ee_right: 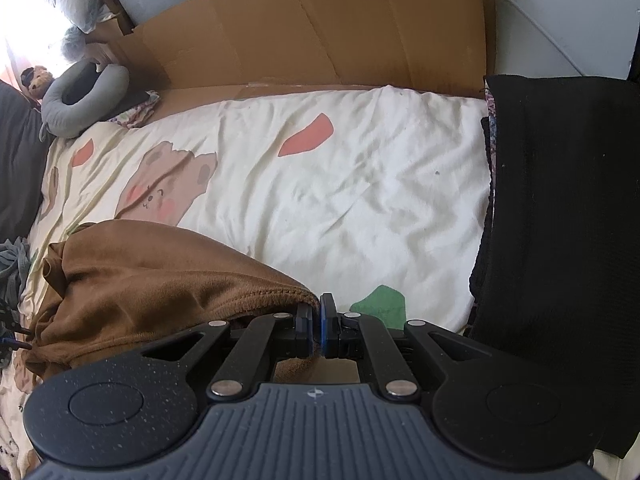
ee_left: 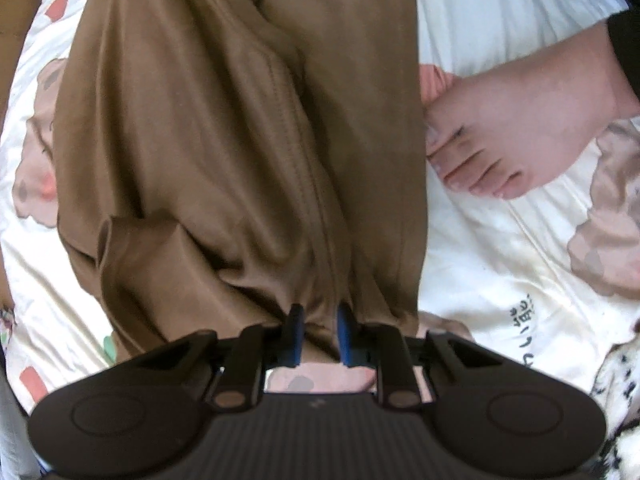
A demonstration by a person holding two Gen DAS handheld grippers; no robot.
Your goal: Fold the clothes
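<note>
I read the brown, smooth-woven garment [ee_left: 224, 128] as the landmark; it lies on a bed covered by a cream cartoon-bear printed sheet [ee_left: 500, 272], and all positions below are given relative to it. In the left wrist view the garment runs lengthwise away from the camera, creased, with stitched seams down its middle and a folded flap at its near left corner. The left gripper [ee_left: 319, 334] sits at the garment's near edge; its blue-padded jaws stand a narrow gap apart with a bunch of the brown cloth gathered between them, so I read them as pinched on the fabric. To the right of the garment, just beside its long edge, a person's bare foot [ee_left: 516, 132] rests on the sheet, the toes pointing toward that edge. In the right wrist view the garment appears as a rumpled heap with a stitched hem [ee_right: 160, 280], lying to the left of the camera axis. The right gripper [ee_right: 316, 328] holds at the hem's right end; its jaws are nearly together, and the hem's tip reaches the left blue pad, with a sliver of gap remaining. Right of the garment, well apart from it, a black knitted cloth [ee_right: 560, 208] covers the side of the bed. Beyond the garment, at the far edge of the bed, flattened brown cardboard sheets [ee_right: 320, 28] stand against the wall, and a grey U-shaped neck pillow [ee_right: 80, 92] lies at the far left.
</note>
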